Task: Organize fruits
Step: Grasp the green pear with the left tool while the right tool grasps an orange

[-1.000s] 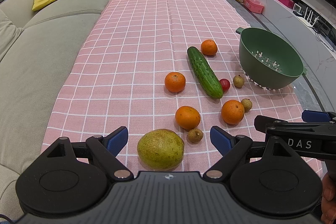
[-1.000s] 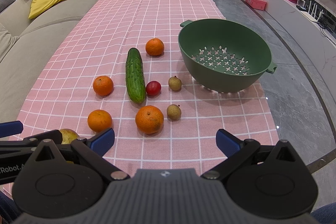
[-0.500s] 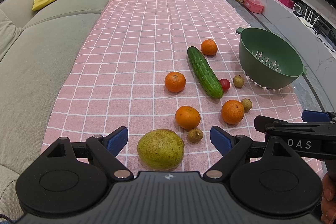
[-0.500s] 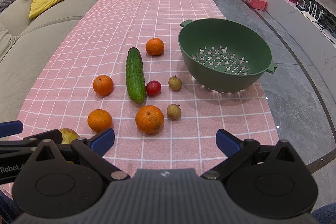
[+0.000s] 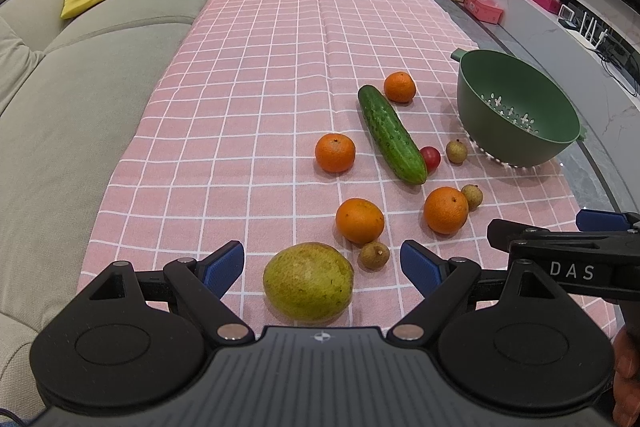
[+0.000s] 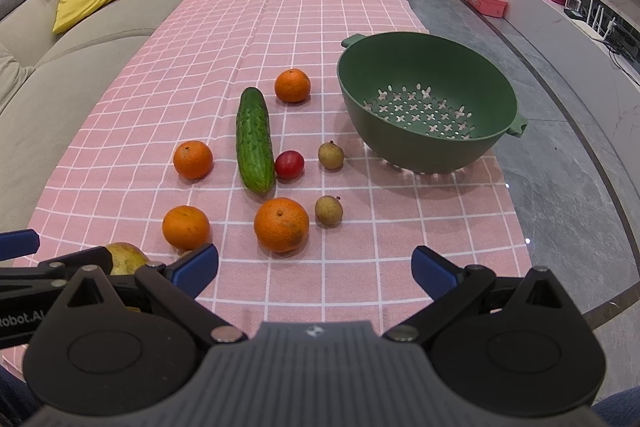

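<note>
Both handheld grippers poised at the near edge of a table covered by a pink checked cloth (image 5: 256, 75), nothing yet lifted. The left gripper (image 5: 322, 263) has its blue-padded jaws spread wide and empty; the yellow-green mango (image 5: 308, 281) lies on the cloth directly ahead of it, just beyond and between the two pads but touching neither, its long axis running crosswise to the fingers, so that the jaws would bracket its longer dimension. A small brown longan (image 5: 373, 255) sits just beside the mango on its right, close enough to be knocked in a closing move. The right gripper (image 6: 315, 265) is likewise spread apart and holds nothing; the nearest piece to it is the large orange (image 6: 281, 224), straight ahead of its gap and a little apart. The green colander (image 6: 426, 103), the likely receptacle, stands empty on the far right of the cloth, nearer the right hand than the left. Between it and the grippers lie the cucumber (image 6: 254, 141), its long axis pointing away from the viewer, a red tomato (image 6: 289, 164) touching or nearly touching its near end, three further oranges and two more longans, all on the cloth. By position, the mango falls to the left hand, the orange to the right.
</note>
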### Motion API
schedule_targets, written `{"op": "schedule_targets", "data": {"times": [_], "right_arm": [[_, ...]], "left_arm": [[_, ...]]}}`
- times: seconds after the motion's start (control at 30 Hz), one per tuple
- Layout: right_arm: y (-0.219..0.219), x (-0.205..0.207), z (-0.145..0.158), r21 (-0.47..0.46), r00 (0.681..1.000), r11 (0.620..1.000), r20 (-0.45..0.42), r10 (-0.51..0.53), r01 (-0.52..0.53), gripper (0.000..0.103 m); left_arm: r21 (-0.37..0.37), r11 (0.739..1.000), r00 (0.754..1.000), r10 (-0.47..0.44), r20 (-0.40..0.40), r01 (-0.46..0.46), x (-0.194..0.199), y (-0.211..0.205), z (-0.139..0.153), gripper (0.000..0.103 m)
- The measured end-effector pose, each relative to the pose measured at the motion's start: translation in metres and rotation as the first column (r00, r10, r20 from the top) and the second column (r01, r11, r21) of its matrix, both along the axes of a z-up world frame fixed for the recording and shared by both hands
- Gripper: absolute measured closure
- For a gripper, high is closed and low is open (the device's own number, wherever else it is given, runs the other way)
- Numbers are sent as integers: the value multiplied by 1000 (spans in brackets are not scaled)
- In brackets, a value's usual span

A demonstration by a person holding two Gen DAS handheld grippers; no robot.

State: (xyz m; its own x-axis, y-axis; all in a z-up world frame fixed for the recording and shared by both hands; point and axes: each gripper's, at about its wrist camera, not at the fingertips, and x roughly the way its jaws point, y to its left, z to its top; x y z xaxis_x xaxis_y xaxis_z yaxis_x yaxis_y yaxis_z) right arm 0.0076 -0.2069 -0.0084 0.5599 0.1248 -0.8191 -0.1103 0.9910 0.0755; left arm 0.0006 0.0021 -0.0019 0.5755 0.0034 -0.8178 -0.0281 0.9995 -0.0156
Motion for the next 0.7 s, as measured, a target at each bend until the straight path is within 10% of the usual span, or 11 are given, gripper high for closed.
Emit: {"op": "schedule_targets", "data": {"times": [0.7], "right_arm": [[-21, 27, -21, 110, 997, 992, -54, -51, 57, 5]], "left_arm": [[-49, 998, 997, -36, -64, 33, 1, 21, -35, 6]]}}
